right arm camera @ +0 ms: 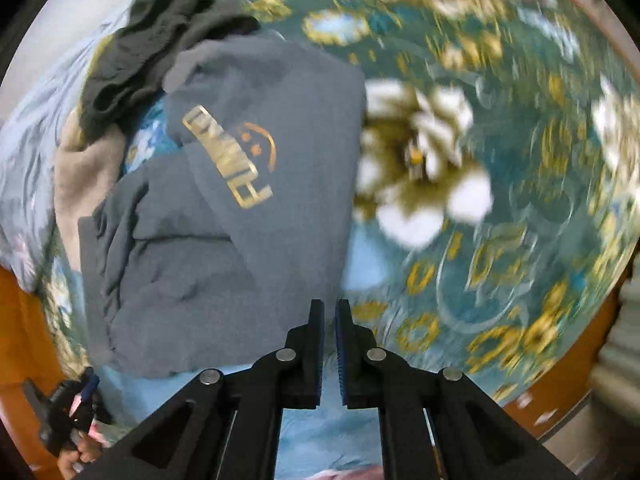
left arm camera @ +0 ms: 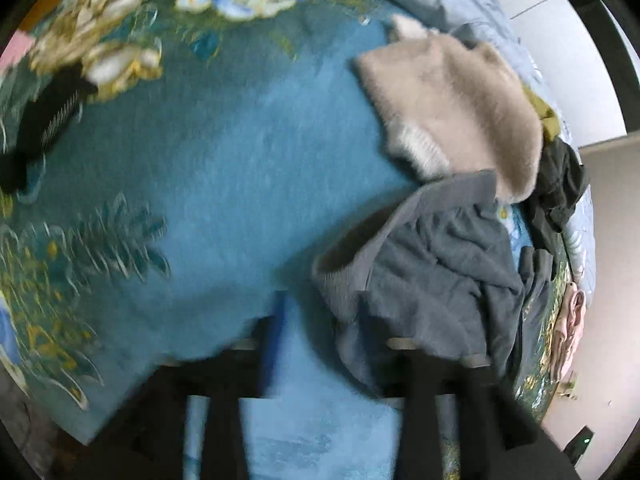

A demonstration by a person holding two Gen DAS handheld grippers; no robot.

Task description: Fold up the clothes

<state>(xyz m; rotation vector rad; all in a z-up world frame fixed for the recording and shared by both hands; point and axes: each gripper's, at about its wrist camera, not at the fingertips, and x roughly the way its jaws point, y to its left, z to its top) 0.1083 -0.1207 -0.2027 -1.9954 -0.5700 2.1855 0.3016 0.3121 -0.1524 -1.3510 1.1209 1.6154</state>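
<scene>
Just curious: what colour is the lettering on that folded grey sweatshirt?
Golden orange lettering on the grey sweatshirt, clearest in the right wrist view.

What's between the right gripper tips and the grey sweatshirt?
Nothing: in the right wrist view the right gripper sits just off the grey sweatshirt edge, only bedspread between.

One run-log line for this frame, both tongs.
left tongs: open, empty | right tongs: nearly shut, empty | grey sweatshirt: crumpled on floral bedspread | phase: between grasps

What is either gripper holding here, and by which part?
Nothing is held. The right gripper has its fingers nearly closed on empty air; the left gripper is open beside the grey sweatshirt, though blur hides any contact.
</scene>
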